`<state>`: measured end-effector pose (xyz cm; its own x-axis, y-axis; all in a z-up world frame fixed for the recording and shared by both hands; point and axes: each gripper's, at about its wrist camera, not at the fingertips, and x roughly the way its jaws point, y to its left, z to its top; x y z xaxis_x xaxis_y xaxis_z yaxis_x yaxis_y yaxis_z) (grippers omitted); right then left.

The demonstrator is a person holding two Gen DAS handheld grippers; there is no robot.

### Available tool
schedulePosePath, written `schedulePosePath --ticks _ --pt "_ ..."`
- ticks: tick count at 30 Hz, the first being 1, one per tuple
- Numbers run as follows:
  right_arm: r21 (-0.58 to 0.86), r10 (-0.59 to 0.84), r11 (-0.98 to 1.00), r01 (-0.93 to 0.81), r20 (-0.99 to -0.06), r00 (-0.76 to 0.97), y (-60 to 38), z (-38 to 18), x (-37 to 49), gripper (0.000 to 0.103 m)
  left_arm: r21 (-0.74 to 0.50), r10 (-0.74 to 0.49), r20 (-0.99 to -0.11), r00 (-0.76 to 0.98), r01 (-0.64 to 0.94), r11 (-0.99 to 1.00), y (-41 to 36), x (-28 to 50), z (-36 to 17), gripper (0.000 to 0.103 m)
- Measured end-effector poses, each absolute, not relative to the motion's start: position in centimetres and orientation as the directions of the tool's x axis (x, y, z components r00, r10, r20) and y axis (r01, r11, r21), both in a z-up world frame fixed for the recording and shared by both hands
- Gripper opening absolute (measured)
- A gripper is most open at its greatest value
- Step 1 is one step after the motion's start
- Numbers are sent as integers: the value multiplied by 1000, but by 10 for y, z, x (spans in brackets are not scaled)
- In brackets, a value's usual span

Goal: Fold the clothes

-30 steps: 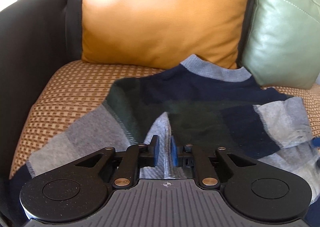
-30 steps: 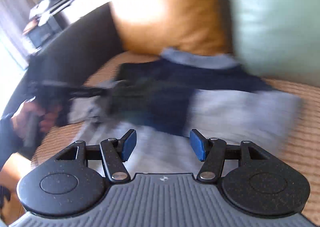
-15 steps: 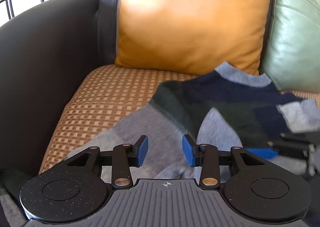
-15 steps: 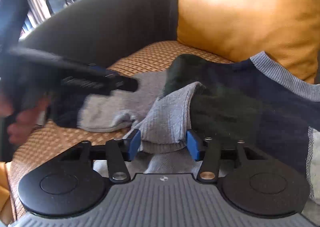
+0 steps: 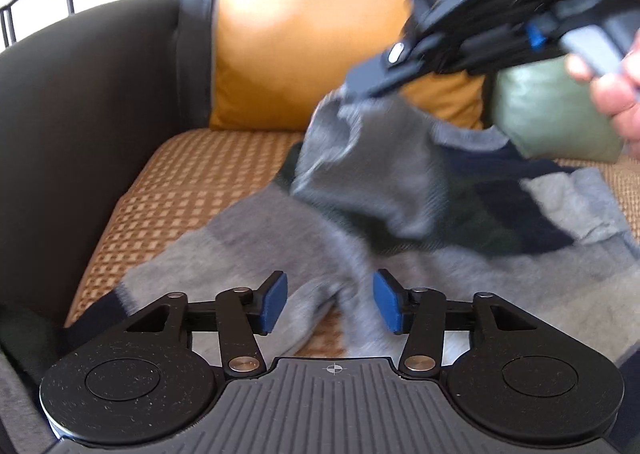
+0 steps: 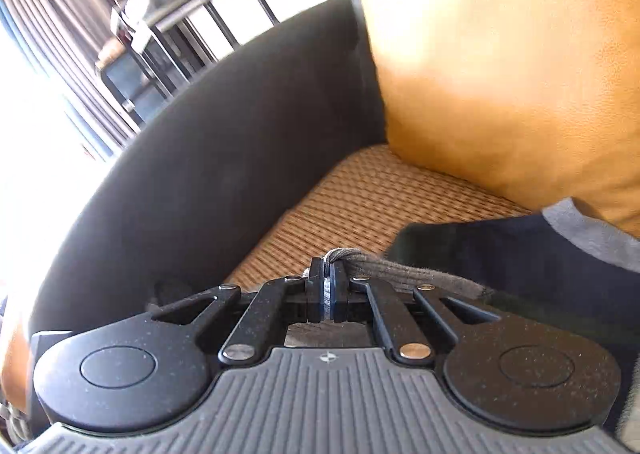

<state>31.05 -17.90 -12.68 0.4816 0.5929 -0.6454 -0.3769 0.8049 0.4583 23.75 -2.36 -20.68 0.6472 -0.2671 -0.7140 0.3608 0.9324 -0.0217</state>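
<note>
Right wrist view: right gripper (image 6: 328, 290) clamps the sweater (image 5: 360, 189); left gripper (image 5: 330, 304) gapes

The sweater (image 5: 360, 189) is colour-blocked: pale and mid grey panels, navy, a very dark green, and a ribbed grey neckband (image 6: 592, 230). It lies on a seat cushion (image 5: 192, 181) woven in a small tan-and-brown check. Behind stand a mustard-orange leather pillow (image 5: 312, 25) with matching stitching and a sage-green pillow (image 5: 552, 113). The sofa arm (image 5: 80, 125) is charcoal black. Both grippers, left (image 5: 330, 304) and right (image 6: 329, 290), are speckled black with blue pads
</note>
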Motion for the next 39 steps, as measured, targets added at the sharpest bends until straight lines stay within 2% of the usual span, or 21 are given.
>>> schedulePosePath --ticks 4,9,10,11,12,13,16,21,26,29,31,33,35,37,39 --pt "414 532 845 -339 -712 458 -179 -143 318 4 -18 -254 -709 658 343 939 -37 243 -210 66" --pt "456 546 837 -301 -698 463 -188 -164 324 6 22 -191 -725 662 299 954 -25 241 -217 66" --pt "468 555 831 -300 -680 478 -190 -166 325 16 23 -170 -728 664 271 962 -17 240 -218 66" --pt "478 564 825 -301 -664 491 -185 -167 324 52 21 -151 -731 666 243 970 -8 239 -218 66" --pt "482 562 826 -294 -655 506 -188 -168 325 69 15 -134 -730 670 212 977 2 237 -217 66" --pt "470 541 837 -278 -644 540 -190 -166 322 75 15 -112 -727 678 179 984 14 233 -216 66" --pt "470 548 833 -291 -634 546 -198 -166 317 61 55 -26 -714 700 92 994 51 214 -208 67" --pt "444 544 839 -315 -667 509 -198 -166 298 62 162 132 -679 722 -28 986 110 174 -192 76" --pt "456 609 787 -414 -677 412 -157 -166 267 62 222 231 -695 681 -103 970 146 162 -199 77" --pt "448 635 754 -481 -686 356 -119 -165 253 62 214 246 -701 670 -131 968 159 165 -207 77" --pt "432 635 740 -515 -701 325 -95 -163 243 62 148 189 -728 659 -118 982 165 173 -211 76" --pt "427 636 729 -535 -710 301 -76 -163 235 62 135 164 -749 642 -95 986 167 185 -218 74" --pt "432 639 722 -540 -715 283 -60 -164 228 62 164 161 -763 627 -54 985 166 194 -227 62" --pt "437 640 717 -543 -721 266 -49 -166 222 62 176 155 -787 597 -23 984 171 199 -233 4" --pt "433 636 713 -552 -731 248 -38 -169 216 62 106 103 -806 583 -29 994 186 198 -226 3"
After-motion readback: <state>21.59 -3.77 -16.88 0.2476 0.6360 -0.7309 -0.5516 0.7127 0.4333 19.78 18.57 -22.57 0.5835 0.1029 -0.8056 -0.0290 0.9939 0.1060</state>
